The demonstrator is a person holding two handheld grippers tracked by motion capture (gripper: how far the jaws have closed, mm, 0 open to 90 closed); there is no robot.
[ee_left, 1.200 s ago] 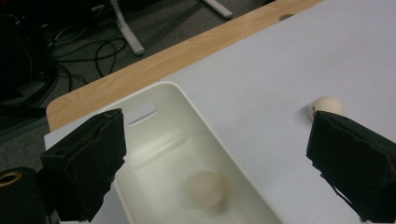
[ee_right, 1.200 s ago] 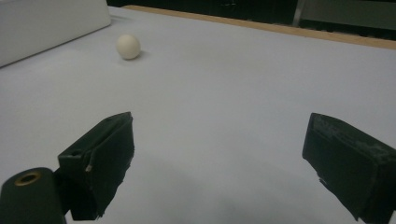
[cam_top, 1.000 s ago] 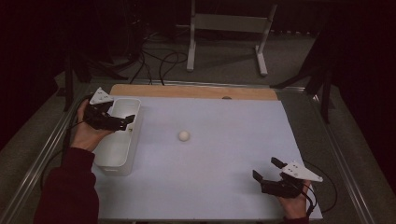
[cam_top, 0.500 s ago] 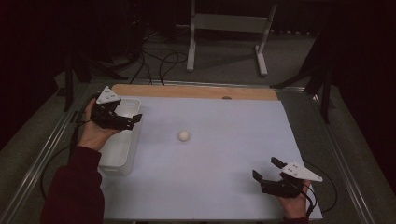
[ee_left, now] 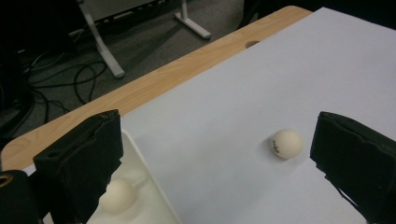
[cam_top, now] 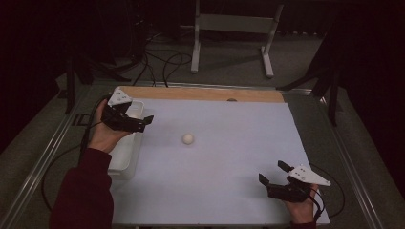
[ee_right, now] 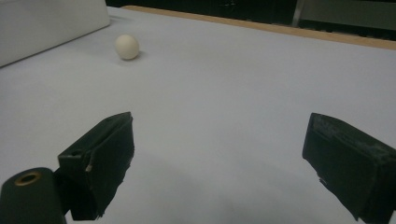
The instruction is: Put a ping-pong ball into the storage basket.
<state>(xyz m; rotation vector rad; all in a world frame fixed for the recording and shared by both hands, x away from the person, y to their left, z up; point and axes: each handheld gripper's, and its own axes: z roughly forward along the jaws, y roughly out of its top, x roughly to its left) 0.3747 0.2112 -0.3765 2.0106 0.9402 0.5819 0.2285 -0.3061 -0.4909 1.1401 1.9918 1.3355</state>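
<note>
- While the left gripper (cam_top: 141, 121) is hanging over the far end of the white tray (cam_top: 125, 162), its jaws are standing wide apart with nothing between them.
- In the left gripper view, those jaws are framing two balls: a white ball on the sheet (ee_left: 286, 143) is lying nearer the right jaw but apart from it, and a second ball in the tray (ee_left: 116, 196) is sitting partly behind the left jaw.
- In the high view, the ball on the sheet (cam_top: 188, 139) is resting on the white sheet (cam_top: 229, 167), near the tray's right side but not touching it, and well apart from the right gripper.
- The tray is lying along the left edge of the sheet, its long side running toward the person; the person's left hand (cam_top: 106, 133) is covering part of it.
- The right gripper (cam_top: 273, 174) is sitting low at the near right corner of the sheet, possibly touching it, though the dim view is leaving that unclear; its jaws are also spread and empty.
- In the right gripper view, the ball (ee_right: 127, 46) is showing far off at the upper left, just beside the tray's white wall (ee_right: 46, 23).
- A strip of bare wooden tabletop (cam_top: 205, 94) is showing beyond the sheet's far edge.
</note>
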